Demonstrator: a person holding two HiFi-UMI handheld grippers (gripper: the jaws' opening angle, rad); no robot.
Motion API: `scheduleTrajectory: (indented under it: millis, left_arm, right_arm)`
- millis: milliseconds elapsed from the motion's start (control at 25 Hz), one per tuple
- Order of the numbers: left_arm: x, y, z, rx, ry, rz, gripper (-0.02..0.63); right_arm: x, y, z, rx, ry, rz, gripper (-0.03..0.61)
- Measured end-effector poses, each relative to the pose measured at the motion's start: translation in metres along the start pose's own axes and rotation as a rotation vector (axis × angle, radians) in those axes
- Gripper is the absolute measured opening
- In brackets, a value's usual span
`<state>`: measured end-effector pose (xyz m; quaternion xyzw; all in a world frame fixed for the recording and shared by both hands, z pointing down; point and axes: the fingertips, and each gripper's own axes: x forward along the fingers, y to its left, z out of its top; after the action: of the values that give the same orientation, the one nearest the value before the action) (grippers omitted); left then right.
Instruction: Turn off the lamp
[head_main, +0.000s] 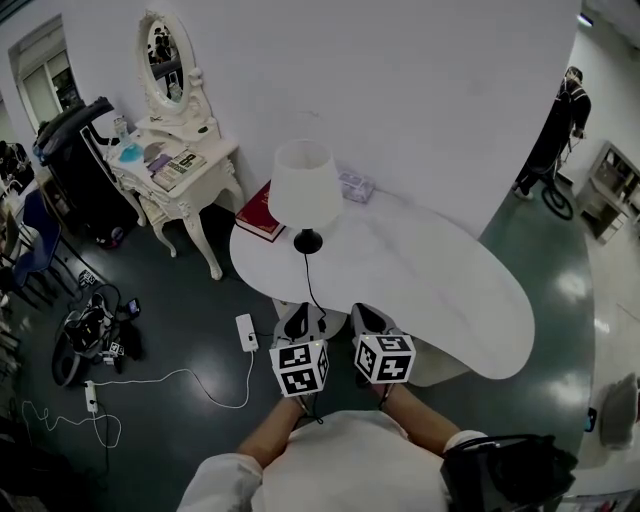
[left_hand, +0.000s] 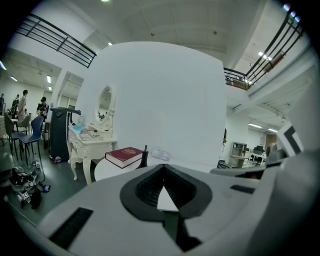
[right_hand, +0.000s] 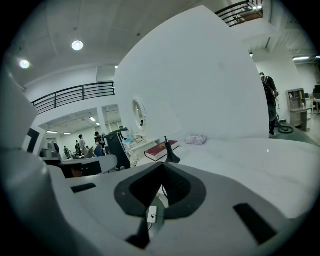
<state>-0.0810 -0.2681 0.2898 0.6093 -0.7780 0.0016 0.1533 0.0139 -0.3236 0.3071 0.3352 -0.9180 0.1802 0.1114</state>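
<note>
The lamp shade (head_main: 302, 183) looks like matt white cloth, and its base (head_main: 308, 241) is glossy black. The worktop (head_main: 440, 290) is smooth and white with a soft sheen. At ten o'clock from the base, the book (head_main: 262, 212) has a dull red hard cover. At one o'clock, a small packet (head_main: 356, 186) has a crinkly wrapping. The floor (head_main: 570, 330) is dark and polished, mirroring the lights. The fingers (left_hand: 90, 200) of the left gripper (left_hand: 163, 166) and right gripper (right_hand: 162, 164) are smooth matt grey plastic, lined with ribbed black pads (left_hand: 145, 187). The marker cubes (head_main: 301, 367) carry matt black-and-white print.
</note>
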Motion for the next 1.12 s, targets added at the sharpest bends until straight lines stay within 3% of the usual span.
scheduleTrajectory:
  millis: [1120]
  left_arm:
    - [0.003,0.0,-0.02,-0.028,0.034,0.006,0.008]
  right_arm:
    - [0.002,0.0,-0.01,-0.017,0.042,-0.002,-0.002]
